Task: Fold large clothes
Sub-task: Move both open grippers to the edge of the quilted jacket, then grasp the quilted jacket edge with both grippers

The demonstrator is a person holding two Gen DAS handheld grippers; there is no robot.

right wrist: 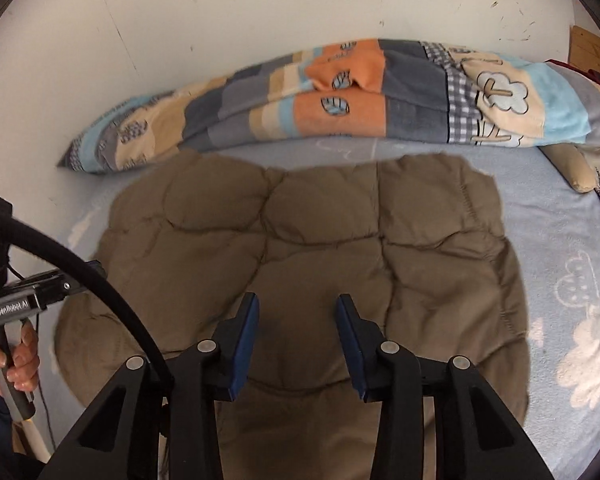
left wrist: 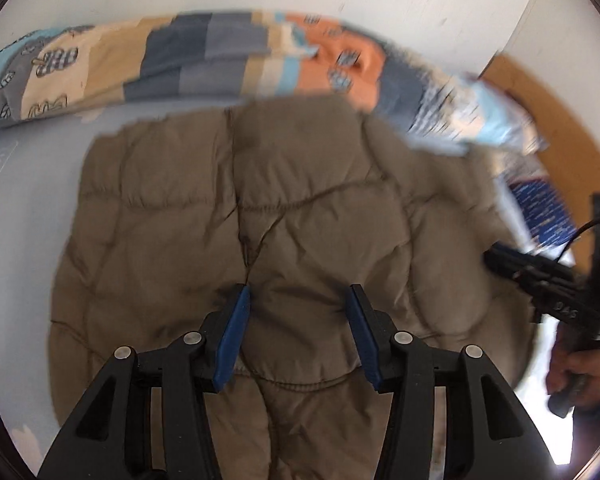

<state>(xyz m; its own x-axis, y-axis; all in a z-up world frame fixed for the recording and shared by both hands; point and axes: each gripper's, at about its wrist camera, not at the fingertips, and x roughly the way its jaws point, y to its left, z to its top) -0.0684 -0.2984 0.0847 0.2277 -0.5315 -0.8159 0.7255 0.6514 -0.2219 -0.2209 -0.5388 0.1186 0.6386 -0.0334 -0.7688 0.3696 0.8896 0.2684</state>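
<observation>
Brown quilted jacket (right wrist: pixel 300 248) lies flat on the bed (right wrist: pixel 560 240), long axis running away from both tongs. Left tongs (left wrist: pixel 298 300) and right tongs (right wrist: pixel 298 308) hover parted, gripping nothing (near hem directly below both).

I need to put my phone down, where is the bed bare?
Bare blue sheet lies right of the brown quilted coat, up to a pillow. A thin strip borders the coat's left. The rolled patchwork blanket crowds the wall side.
</observation>
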